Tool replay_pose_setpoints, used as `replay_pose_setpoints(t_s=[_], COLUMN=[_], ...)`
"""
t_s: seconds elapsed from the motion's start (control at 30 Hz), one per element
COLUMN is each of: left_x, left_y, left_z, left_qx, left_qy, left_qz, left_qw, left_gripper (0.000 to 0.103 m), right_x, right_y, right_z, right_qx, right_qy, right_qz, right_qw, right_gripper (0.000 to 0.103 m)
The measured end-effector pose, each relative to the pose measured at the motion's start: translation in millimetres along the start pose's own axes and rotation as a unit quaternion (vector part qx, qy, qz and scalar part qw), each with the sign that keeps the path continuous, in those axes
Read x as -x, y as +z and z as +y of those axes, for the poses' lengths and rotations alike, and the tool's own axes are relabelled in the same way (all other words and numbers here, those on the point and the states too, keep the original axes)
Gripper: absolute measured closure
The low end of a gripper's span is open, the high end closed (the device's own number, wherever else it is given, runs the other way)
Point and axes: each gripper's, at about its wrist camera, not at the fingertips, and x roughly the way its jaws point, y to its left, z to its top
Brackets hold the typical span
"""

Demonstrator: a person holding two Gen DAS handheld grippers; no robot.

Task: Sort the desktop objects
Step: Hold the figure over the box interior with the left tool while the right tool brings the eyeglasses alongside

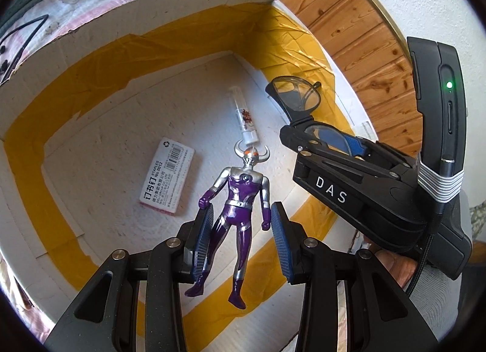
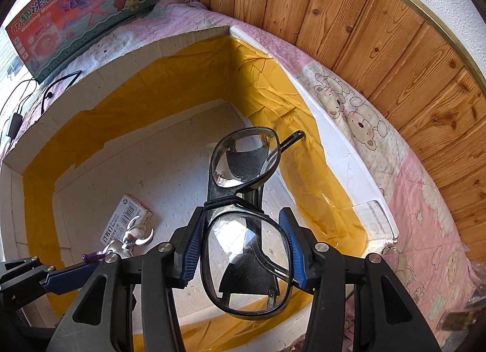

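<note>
The left gripper [image 1: 241, 242] hung over the open white cardboard box [image 1: 91, 33] lined with yellow tape, its 2 blue ribbed pads spread wide around a purple and silver horned toy figure [image 1: 234, 215]; I could not tell whether the pads touched it. On the box floor lay a white box of staples [image 1: 167, 179] and a clear plastic tube [image 1: 244, 118], the tube just beyond the figure's head. The right gripper [image 2: 244, 250] was clamped on the lower lens of a pair of black-framed glasses [image 2: 244, 200], held above the box's right side.
</note>
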Motion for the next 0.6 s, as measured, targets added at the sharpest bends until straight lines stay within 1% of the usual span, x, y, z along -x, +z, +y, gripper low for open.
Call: replay_pose_setpoints(t_s=[0.3,0.43,0.6], left_x=[-8,-14,-16], left_y=[-1,-3,-3], left_z=[2,1,0], left_qx=[0.005,0.004,0.005], left_qy=[0.007,0.004,0.005], left_qz=[0.012,0.026,0.031], left_qw=[0.9999,0.9996,0.9995], left_gripper=[0.063,0.062,0.062], right_x=[-14,-16,-17], right_y=[5,5,5], right_z=[3,2,3], right_qx=[0.012,0.017,0.019], right_qy=[0.007,0.006,0.001], right_qz=[0.029,0.035,0.041], right_qw=[0.999,0.999,0.999], right_gripper=[0.053,0.053,0.053])
